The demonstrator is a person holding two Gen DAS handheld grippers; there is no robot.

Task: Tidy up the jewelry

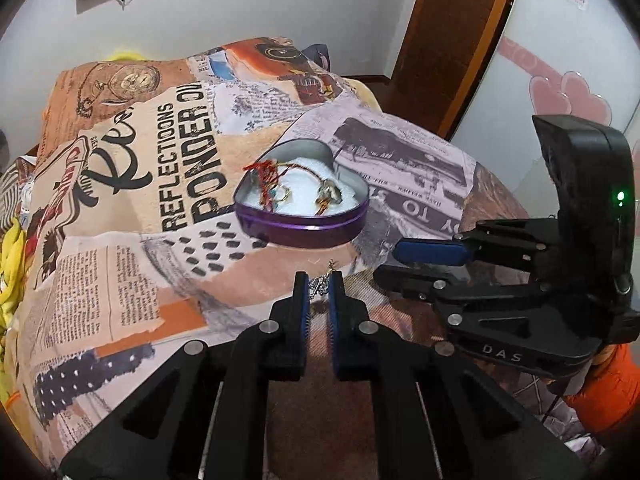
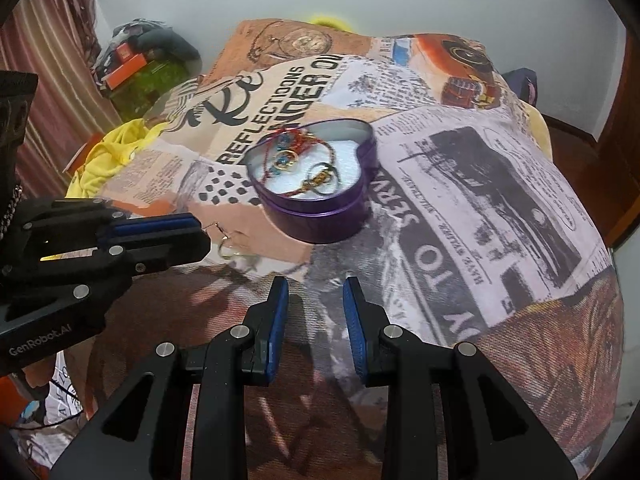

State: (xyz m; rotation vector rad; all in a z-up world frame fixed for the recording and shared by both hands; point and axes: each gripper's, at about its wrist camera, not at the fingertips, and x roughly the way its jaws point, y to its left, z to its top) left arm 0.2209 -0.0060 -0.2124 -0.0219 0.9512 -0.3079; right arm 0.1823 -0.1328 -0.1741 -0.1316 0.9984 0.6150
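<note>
A purple heart-shaped tin (image 1: 304, 232) (image 2: 320, 220) with white lining sits on the printed cloth and holds red thread bracelets (image 1: 266, 178) (image 2: 292, 148) and gold rings (image 2: 320, 180). My left gripper (image 1: 319, 284) is shut on a small silver and gold earring (image 1: 320, 285), just in front of the tin. In the right wrist view the left gripper (image 2: 202, 230) shows with the earring (image 2: 224, 242) dangling from its tips. My right gripper (image 2: 315, 292) is open and empty, a little short of the tin; it also shows in the left wrist view (image 1: 394, 260).
The collage-print cloth (image 1: 120, 208) (image 2: 480, 184) covers a raised, rounded surface that falls away at the sides. Yellow fabric (image 2: 108, 156) and a cluttered pile (image 2: 136, 64) lie at the left. A brown door (image 1: 452, 32) stands at the back right.
</note>
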